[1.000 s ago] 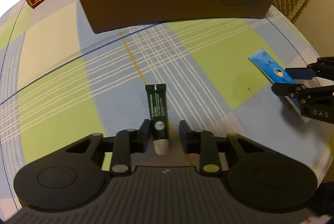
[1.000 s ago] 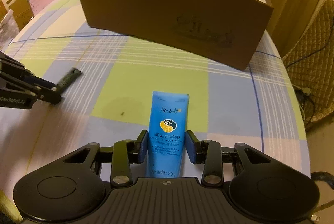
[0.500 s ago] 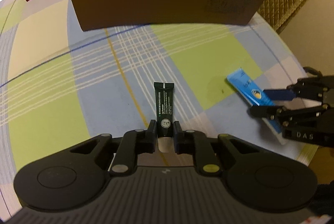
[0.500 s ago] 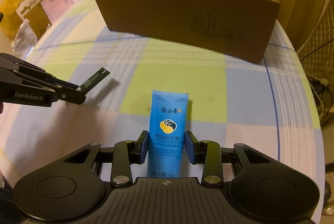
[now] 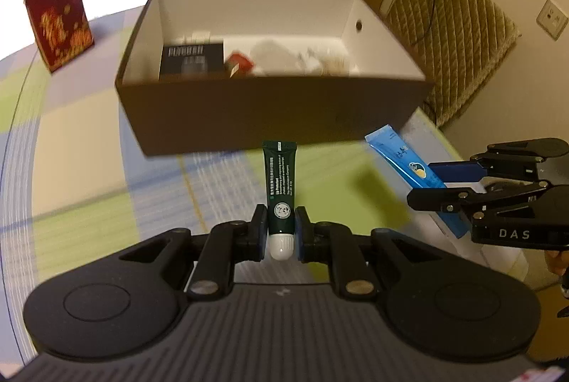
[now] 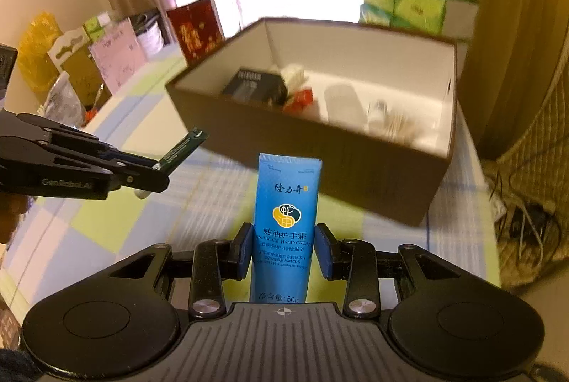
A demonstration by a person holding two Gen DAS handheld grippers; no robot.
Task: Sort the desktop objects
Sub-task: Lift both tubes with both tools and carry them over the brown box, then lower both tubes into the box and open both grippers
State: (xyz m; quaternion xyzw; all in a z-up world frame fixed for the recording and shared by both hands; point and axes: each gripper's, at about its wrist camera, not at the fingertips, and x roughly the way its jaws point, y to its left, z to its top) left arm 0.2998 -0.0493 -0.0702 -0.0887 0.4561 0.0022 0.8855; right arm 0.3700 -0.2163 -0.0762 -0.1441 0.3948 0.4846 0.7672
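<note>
Green tube (image 5: 280, 190) between left tongs (image 5: 281, 232), blue tube (image 6: 284, 225) between right tongs (image 6: 284, 250)

A: What's the surface?
B: Table (image 5: 78, 147) under a plaid cloth (image 6: 117, 225), green, blue and cream squares.
A: What sits on it?
B: Open brown box (image 5: 270, 115), white inside, mid-table. Red printed carton (image 5: 60, 22) stands at the far left edge. In the right view, a row of small packages (image 6: 85, 62) lines that far left side.
</note>
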